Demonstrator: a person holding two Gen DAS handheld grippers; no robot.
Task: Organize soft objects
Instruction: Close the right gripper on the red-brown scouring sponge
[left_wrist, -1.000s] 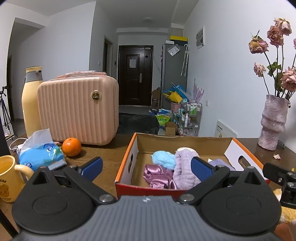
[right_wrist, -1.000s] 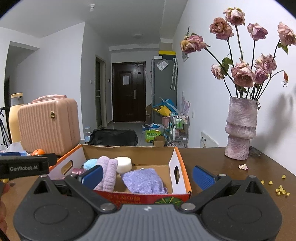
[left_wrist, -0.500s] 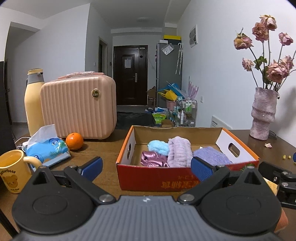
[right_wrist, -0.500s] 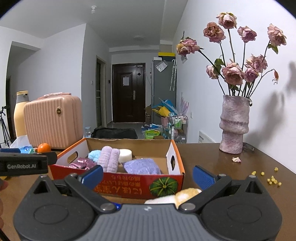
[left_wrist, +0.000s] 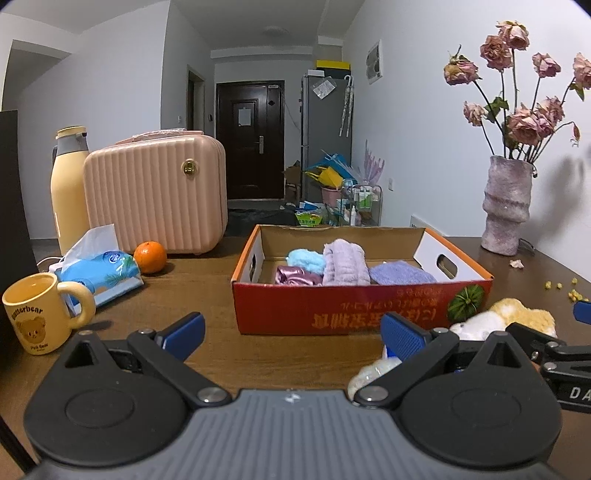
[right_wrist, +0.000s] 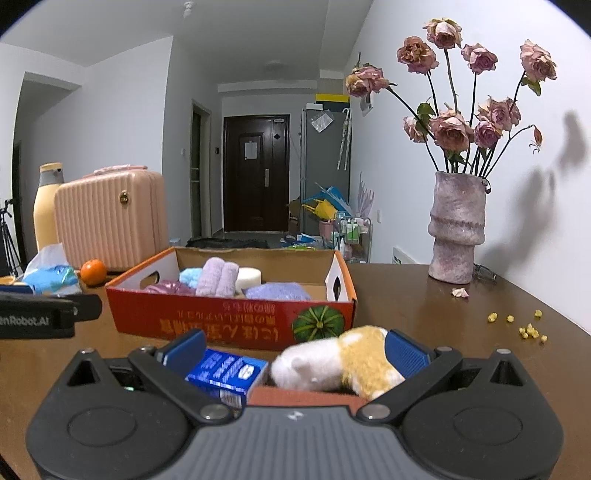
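Cardboard box: farther off than a second ago
Plush toy: now between right gripper jaws, spread wide
Left gripper: jaws wide, empty

- Cardboard box: red front, orange rim, green striped pumpkin print.
- Plush toy: white and yellow patches.
- Rolled towel: lilac.
- Fluffy item: light blue.
- Small carton: blue, white lettering.
- Suitcase: ribbed pink.
- Mug: yellow, bear print.
- Table: dark brown.
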